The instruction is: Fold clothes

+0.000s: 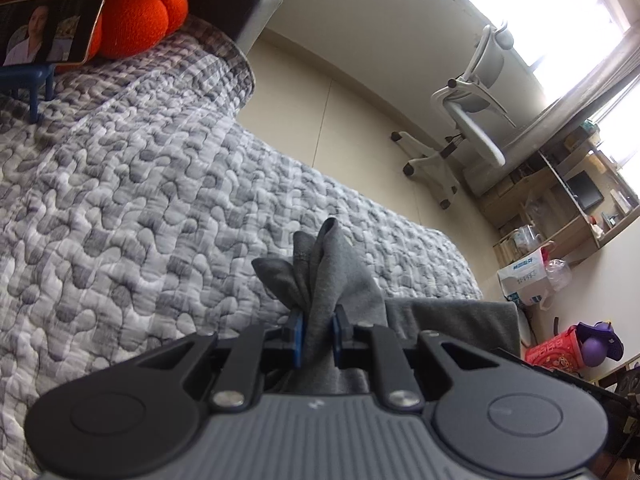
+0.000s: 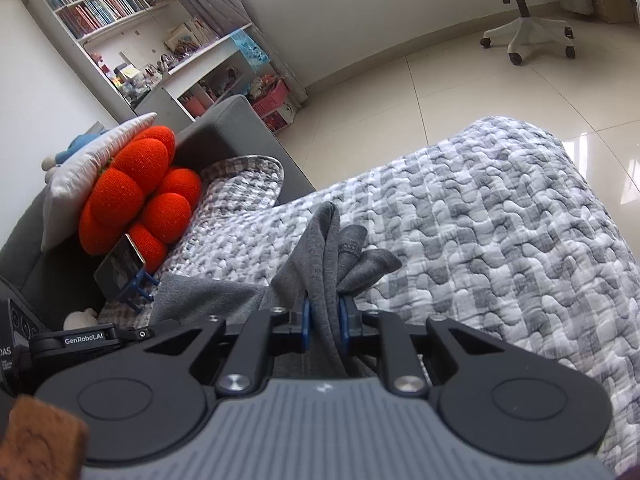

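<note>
Left hand-held gripper (image 1: 318, 334) nearly closed, blue pads pinching a bunched edge of grey garment (image 1: 332, 276); fabric tuft sticking up and fwd past fingertips, away from camera. Right hand-held gripper (image 2: 325, 328) same: nearly closed, clamped on another bunch of the grey garment (image 2: 328, 248), folds poking up and fwd betw. the pads. Rest of garment hanging below both grippers and stretching sideways from one grip to the other, long axis running across, over the quilted bedspread (image 1: 120, 200). In right view, garment slack lying on the bed to the left, near blue phone stand (image 2: 138, 284) w/ phone (image 2: 120, 262). Orange cushion (image 2: 136, 196) beyond, against grey headboard. Office chair (image 1: 468, 120) on tiled floor, well apart from bed.
</note>
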Available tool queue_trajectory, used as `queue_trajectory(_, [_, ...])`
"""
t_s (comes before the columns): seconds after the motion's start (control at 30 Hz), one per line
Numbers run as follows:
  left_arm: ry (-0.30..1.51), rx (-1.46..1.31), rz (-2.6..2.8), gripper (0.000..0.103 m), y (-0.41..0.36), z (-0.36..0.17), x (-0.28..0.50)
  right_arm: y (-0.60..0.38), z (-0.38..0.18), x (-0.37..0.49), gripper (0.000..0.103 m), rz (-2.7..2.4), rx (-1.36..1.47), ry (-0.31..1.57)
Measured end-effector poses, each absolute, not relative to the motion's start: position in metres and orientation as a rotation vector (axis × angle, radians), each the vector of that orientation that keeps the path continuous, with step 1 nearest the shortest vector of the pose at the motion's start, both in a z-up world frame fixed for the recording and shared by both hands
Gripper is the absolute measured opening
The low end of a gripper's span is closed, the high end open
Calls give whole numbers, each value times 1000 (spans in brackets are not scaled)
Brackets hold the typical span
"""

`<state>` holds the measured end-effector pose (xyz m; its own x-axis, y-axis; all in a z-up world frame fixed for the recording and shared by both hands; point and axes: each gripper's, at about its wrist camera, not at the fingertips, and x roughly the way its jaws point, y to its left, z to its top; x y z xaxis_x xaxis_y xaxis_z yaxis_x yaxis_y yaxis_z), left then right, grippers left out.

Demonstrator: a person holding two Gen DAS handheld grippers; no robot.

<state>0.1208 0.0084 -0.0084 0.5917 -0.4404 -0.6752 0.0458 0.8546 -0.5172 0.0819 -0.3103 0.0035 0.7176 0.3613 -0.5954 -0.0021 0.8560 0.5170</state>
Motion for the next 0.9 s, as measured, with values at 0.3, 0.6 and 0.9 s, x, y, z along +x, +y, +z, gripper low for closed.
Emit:
queue_trajectory(0.3, [930, -492, -292, 14, 15, -27, 132, -328, -35, 97, 23, 198, 515, 808])
queue_trajectory(0.6, [1000, -613, -364, 33, 31, -52, 141, -346, -47, 92, 63, 301, 630, 848])
queue_trajectory(0.9, [1018, -583, -405, 37, 20, -56, 140, -353, -49, 91, 63, 336, 660, 842])
